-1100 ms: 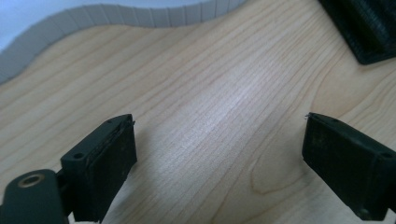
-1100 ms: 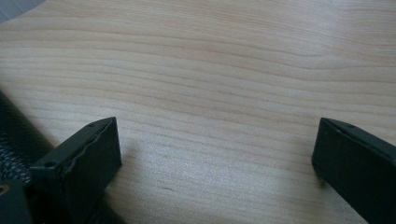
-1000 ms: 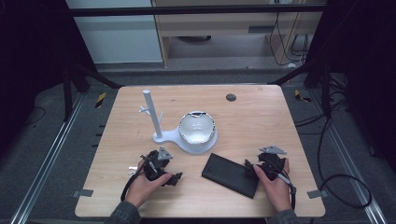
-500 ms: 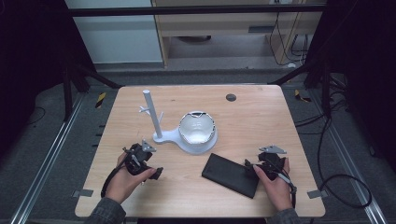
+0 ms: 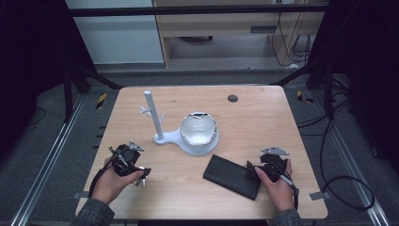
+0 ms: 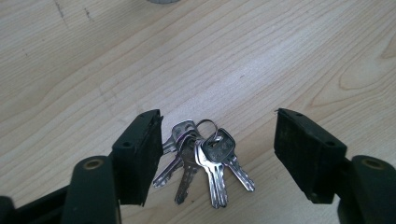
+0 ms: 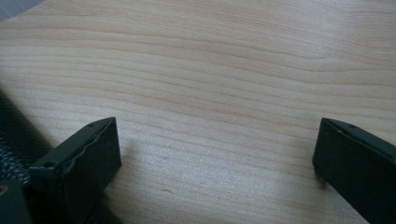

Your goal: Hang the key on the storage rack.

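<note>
A bunch of several silver keys (image 6: 205, 163) on a ring lies flat on the wooden table (image 6: 280, 56). My left gripper (image 6: 219, 114) stands open over them, one jaw on each side, and the left jaw touches the outer keys. In the high view this gripper (image 5: 141, 173) is at the front left of the table with the keys (image 5: 142, 180) at its tips. My right gripper (image 7: 218, 123) is open over bare wood at the front right. In the high view its jaws (image 5: 251, 167) reach the right end of a flat black case (image 5: 233, 176).
A white stand with an upright post (image 5: 153, 115) and a round bowl (image 5: 197, 129) sits mid-table behind the case. A small dark disc (image 5: 232, 98) lies near the far edge. The case's textured edge (image 7: 11, 135) lies beside my right gripper's left jaw.
My left hand and gripper have moved left along the front of the table, away from the stand's base. The right hand, its gripper and the black case have stayed put.
</note>
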A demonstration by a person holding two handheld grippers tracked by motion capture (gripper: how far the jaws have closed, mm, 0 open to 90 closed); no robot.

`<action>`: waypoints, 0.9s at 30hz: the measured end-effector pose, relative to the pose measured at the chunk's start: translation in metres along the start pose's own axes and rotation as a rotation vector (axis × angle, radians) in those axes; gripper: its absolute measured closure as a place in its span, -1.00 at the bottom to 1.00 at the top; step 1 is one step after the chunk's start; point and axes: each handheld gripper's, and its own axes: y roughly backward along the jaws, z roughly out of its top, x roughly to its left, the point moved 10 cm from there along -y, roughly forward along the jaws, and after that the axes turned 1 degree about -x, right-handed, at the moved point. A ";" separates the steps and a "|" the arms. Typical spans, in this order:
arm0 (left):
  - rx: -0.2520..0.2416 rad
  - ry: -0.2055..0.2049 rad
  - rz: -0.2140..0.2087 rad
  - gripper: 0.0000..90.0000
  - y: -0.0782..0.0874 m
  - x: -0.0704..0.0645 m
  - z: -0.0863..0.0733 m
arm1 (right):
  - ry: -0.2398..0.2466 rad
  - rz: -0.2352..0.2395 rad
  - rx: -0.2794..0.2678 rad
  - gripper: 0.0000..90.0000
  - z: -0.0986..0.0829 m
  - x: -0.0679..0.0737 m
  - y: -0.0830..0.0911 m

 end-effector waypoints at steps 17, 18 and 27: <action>0.145 -0.005 -0.001 -0.10 -0.022 -0.002 -0.022 | -0.003 0.008 -0.007 -0.94 -0.001 0.000 0.002; 0.143 -0.007 -0.004 -0.09 -0.022 -0.002 -0.023 | -0.003 0.004 -0.005 -0.94 -0.001 0.000 0.002; 0.157 0.000 -0.014 0.03 -0.028 -0.004 -0.028 | -0.003 0.004 -0.005 -0.94 -0.001 0.000 0.002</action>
